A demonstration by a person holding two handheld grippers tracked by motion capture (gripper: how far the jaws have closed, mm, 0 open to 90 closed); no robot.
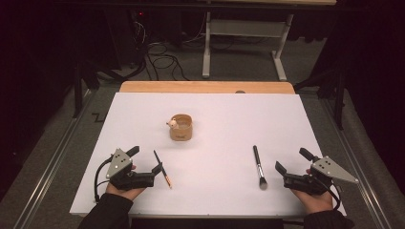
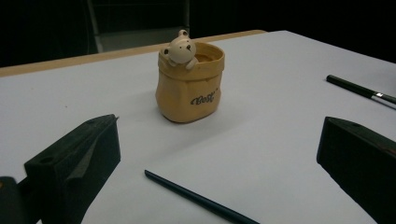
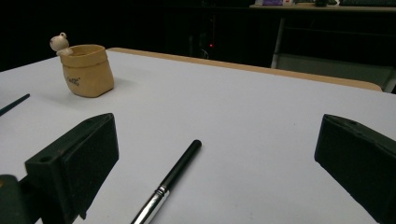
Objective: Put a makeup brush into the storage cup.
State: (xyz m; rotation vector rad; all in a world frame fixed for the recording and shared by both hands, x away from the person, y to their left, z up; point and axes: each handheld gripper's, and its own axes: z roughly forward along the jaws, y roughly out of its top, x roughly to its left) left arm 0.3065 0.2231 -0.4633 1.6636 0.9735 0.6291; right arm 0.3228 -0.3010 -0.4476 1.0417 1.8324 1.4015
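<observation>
Plainly, both tongs, left [image 1: 144, 160] and right [image 1: 291, 161], gape empty, with the thin brush [image 1: 162, 175] beside the left and the makeup brush [image 1: 259, 167] beside the right, so a shallow pinch could roll either across the counter [image 1: 215, 114].

Probably a lab, dark curtained room, floor cables [image 1: 162, 62], white-topped table [image 1: 210, 109], metal rails [image 1: 47, 176]
</observation>
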